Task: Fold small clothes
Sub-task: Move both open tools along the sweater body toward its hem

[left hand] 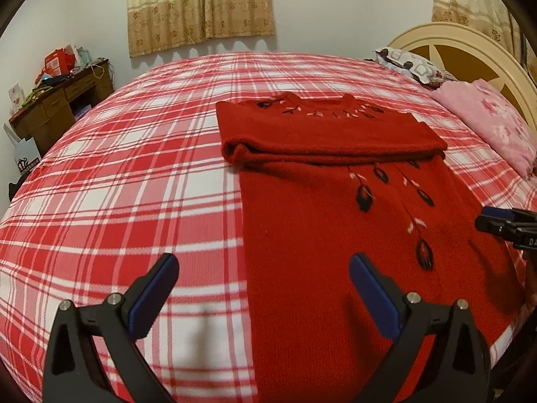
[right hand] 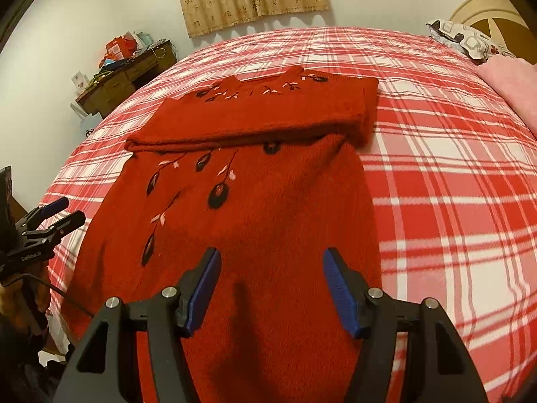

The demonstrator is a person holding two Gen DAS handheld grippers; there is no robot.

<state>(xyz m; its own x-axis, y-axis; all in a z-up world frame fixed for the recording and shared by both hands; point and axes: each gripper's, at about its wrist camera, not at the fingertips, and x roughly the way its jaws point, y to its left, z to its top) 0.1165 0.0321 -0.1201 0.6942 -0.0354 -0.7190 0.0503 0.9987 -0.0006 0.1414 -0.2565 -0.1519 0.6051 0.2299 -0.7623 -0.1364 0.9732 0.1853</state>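
A red knit sweater (left hand: 335, 228) with black and pink leaf embroidery lies flat on the bed, and it also shows in the right wrist view (right hand: 261, 221). Its sleeves are folded across the chest as a band (left hand: 322, 134) below the collar. My left gripper (left hand: 263, 268) is open and empty, hovering above the sweater's lower left edge. My right gripper (right hand: 272, 265) is open and empty above the sweater's lower right part. The right gripper shows at the right edge of the left wrist view (left hand: 503, 225). The left gripper shows at the left edge of the right wrist view (right hand: 57, 215).
The bed has a red and white plaid sheet (left hand: 117, 184). A pink blanket (left hand: 486, 124), a patterned pillow (left hand: 409, 60) and a cream headboard (left hand: 470, 40) are at the right. A cluttered wooden desk (left hand: 57, 100) stands at the left by the wall.
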